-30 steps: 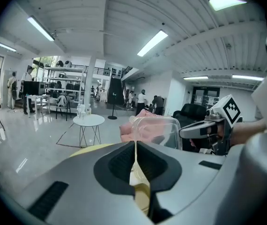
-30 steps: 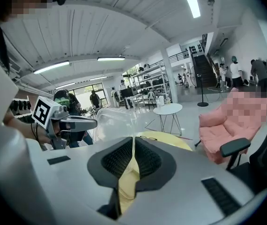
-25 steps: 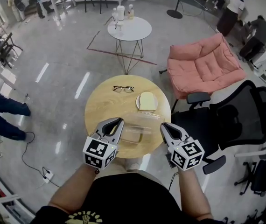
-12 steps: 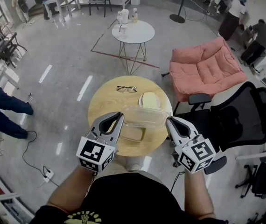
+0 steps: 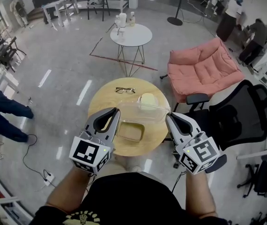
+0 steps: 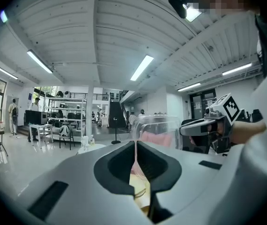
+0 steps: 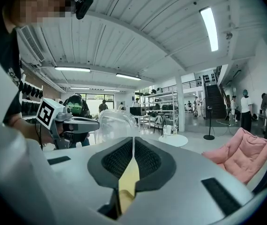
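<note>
Lid (image 5: pixel 143 112) risen between left gripper (image 5: pixel 111 112), right gripper (image 5: pixel 170 118).

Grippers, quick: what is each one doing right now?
Left gripper: closed on the clear lid.
Right gripper: closed on the same clear lid.

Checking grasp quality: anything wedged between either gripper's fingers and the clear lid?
Nothing visible. The left gripper and right gripper each pinch an end of the clear lid directly, above the open box on the round table.

No legible writing; left tongs (image 5: pixel 112 112) and right tongs (image 5: pixel 170 118) show only square markers.
</note>
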